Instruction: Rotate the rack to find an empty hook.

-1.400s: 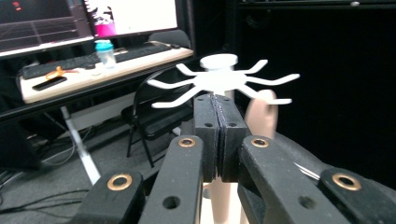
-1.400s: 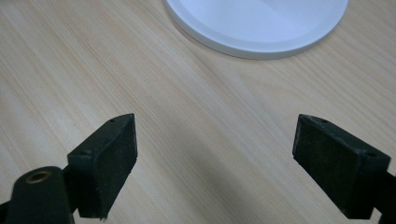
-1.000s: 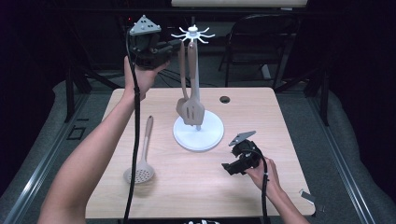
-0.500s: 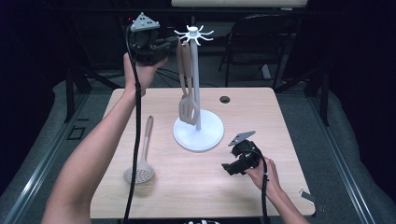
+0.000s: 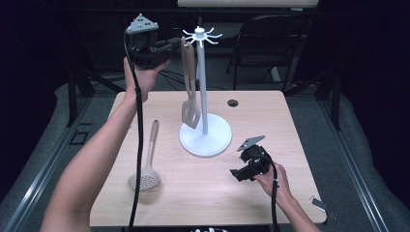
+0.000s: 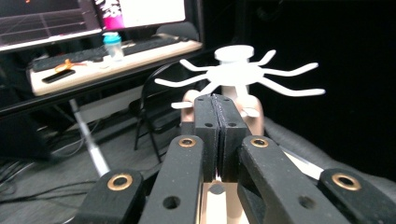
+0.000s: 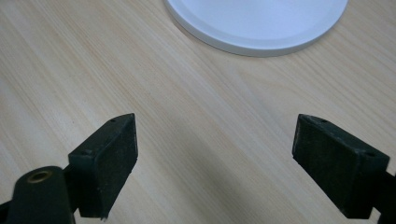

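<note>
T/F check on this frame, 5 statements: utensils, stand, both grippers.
1. The left gripper is shut on the slotted spatula near the top of its handle. True.
2. The right gripper holds the skimmer spoon. False: its jaws stand open with bare table between them; the skimmer spoon lies flat at the table's left.
3. The slotted spatula hangs upright beside the white stand, its blade clear of the table. True.
4. The white stand lies tipped on its side. False: it stands upright on its round base.
5. The right gripper is low over the table near the stand's base. True.
</note>
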Tool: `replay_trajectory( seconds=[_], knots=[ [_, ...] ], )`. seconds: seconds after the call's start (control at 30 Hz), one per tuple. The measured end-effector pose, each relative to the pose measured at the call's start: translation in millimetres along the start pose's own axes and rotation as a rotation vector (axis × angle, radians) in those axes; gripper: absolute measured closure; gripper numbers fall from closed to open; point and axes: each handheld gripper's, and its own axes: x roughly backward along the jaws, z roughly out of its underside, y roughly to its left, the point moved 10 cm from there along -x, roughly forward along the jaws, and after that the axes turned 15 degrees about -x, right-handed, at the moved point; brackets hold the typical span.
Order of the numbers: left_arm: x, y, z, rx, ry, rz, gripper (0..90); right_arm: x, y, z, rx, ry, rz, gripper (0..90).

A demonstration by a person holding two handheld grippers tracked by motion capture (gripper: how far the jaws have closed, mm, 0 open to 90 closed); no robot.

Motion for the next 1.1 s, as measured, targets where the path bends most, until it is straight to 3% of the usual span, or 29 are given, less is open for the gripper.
replay_trajectory(
  seconds=[0.17,0.37,0.7,1.1],
  knots=[
    [8.5,-12.7,-4.7,-0.011,-0.029,0.041,89.2,-0.7,1.0,-0.6,0.005,0.0,0.002,13.6],
    [4.0,-21.2,-7.6,-0.052,-0.004,0.057,89.1,-0.8,1.2,0.0,0.01,0.01,0.001,13.6],
    [-5.8,-19.4,-4.0,-0.054,0.016,0.042,89.2,-0.7,0.7,0.2,0.008,0.007,0.002,13.6],
    [-9.9,-6.4,-1.5,-0.032,0.034,0.013,89.2,-0.8,1.6,-0.3,0.005,-0.001,0.002,13.5]
  ],
)
